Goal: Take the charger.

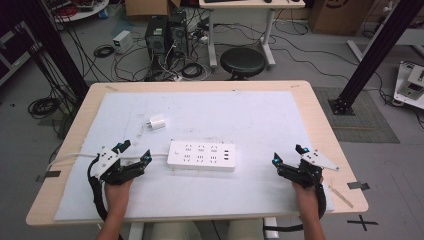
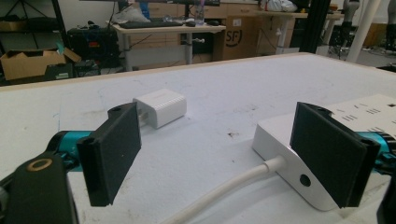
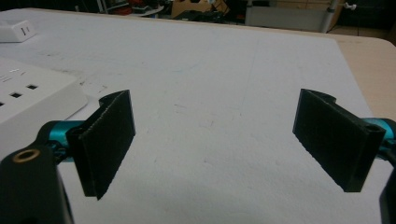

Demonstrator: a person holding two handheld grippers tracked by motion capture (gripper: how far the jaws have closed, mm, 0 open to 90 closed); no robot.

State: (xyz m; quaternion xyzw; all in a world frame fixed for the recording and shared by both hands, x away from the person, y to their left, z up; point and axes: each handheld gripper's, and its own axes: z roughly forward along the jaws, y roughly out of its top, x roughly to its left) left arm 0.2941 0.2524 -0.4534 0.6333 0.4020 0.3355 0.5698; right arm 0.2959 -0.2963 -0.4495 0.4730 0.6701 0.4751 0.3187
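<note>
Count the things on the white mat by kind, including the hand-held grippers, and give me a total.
Power strip: 1
Charger plug: 1
Hand-held grippers: 2, left hand-held gripper and right hand-held gripper, both open
Total: 4

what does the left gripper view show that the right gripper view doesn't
Left gripper view: the power strip's cord running out of the strip's end, between that open tool's black pads, and the charger's ribbed side. Right gripper view: the strip's socket holes close at left, bare mat between its open tool's pads. Both: the white power strip, the small white charger, the white mat, neither tool holding anything.
</note>
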